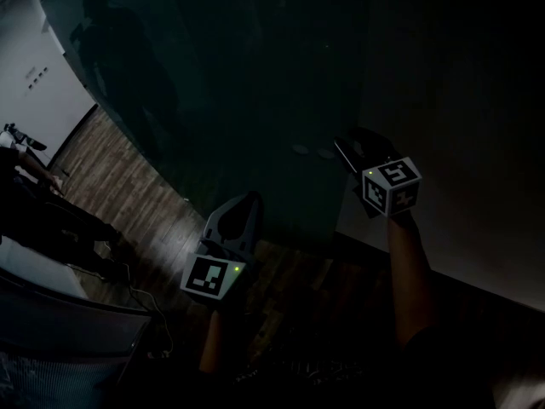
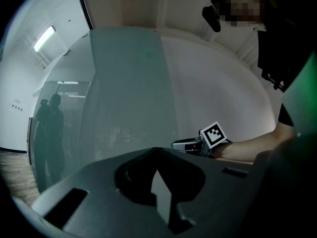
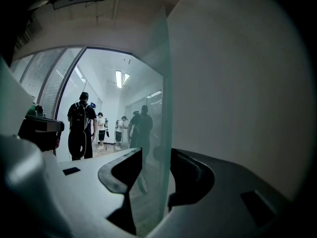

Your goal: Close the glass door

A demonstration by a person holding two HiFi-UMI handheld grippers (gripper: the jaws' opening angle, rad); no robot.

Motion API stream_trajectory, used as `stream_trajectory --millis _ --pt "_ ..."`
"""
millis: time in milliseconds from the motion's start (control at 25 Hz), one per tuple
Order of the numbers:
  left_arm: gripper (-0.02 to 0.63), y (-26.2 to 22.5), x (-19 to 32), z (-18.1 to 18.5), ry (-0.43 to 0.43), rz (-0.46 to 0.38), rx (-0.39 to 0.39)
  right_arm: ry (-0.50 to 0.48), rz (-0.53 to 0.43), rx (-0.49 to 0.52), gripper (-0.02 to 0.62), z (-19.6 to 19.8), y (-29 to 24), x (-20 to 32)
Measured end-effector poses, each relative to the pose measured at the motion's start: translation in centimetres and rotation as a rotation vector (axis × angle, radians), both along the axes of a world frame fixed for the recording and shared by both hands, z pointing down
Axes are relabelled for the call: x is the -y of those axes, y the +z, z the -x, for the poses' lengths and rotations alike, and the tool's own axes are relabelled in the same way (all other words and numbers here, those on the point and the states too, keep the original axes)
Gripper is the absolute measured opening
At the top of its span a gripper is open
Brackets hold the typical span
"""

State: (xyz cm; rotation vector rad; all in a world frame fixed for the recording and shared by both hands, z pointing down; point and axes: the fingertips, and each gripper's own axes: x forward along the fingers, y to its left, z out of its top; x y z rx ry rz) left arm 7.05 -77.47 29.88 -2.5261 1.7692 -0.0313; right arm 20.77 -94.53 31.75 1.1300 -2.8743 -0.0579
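The right gripper's [image 3: 156, 157] jaws stand spread astride the one glass door's [image 3: 164, 83] edge, while the left gripper's [image 2: 157, 155] jaws press together, empty.

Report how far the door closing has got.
Done: the right gripper straddles the free edge of the glass door, jaws apart. In hand: the left gripper, shut and empty, faces the pane. Left: the whole swing; the door's edge meets no frame yet.
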Motion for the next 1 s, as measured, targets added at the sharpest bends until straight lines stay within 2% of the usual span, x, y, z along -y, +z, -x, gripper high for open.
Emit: stream_trajectory --millis 400,600,1000 --pt "0.002 -0.8 0.2 0.1 -0.018 -0.003 -0.002 -0.004 -0.01 -0.031 0.176 0.0 -0.5 -0.7" --pt "0.002 -2.1 -0.5 0.3 -0.03 -0.012 -0.012 -0.008 -0.003 -0.011 0.169 -0.1 -1.6 -1.6" --pt "0.002 -5.1 -1.6 0.7 -0.08 -0.025 -0.009 -0.039 -0.017 -0.053 0.167 -0.1 -4.0 -3.6"
